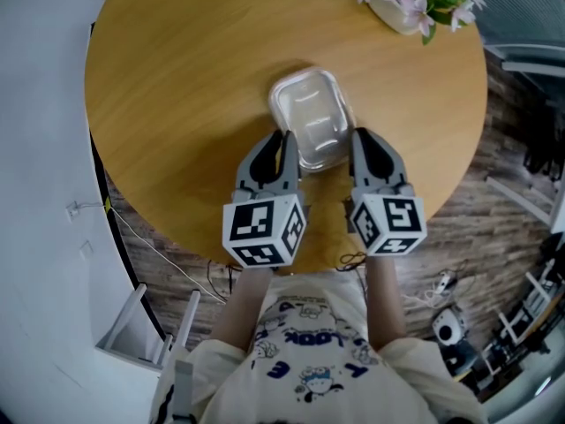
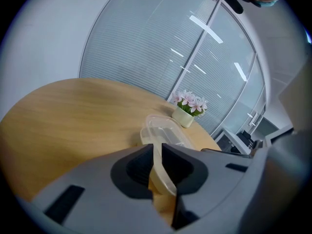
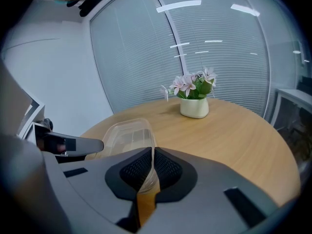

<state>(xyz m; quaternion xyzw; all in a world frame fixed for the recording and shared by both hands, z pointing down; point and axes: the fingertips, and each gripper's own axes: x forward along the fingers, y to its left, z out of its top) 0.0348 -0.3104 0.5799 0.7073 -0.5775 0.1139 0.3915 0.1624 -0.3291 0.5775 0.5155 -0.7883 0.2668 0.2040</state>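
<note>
so: the container (image 1: 309,117) sat on the round table (image 1: 177,78), toward the near edge, w/ a gripper at each side. left gripper (image 2: 157,152) had its jaws pinched onto the left rim, the thin clear wall sandwiched btw the ribbed black pads. right gripper (image 3: 151,155) was clamped the same way on the right rim, and the wall looked bowed where the pads squeezed it. couldn't tell whether the base was touching the wood or just off it.

handling, as a guess: very light, thin-walled clear plastic, so it'd flex and twist easily, and it's smooth, prob. a bit slippery. a one-sided grip would likely warp it, so a hold on both opposite rims suited it. best hold = the rolled lip, prob. the stiffest part, not the wall below it. too hard a squeeze and it'd buckle or crack. it looked empty as far as could be seen.

shape: a shallow rectangular tub w/ rounded corners, glossy and see-through. the table top was warm wood-grain, matte and flat. a small cream flower pot (image 1: 395,11) w/ pink blossoms and green leaves stood at the far edge, well apart from the container. behind it was a glass wall (image 3: 219,48) w/ fine horizontal blinds.
</note>
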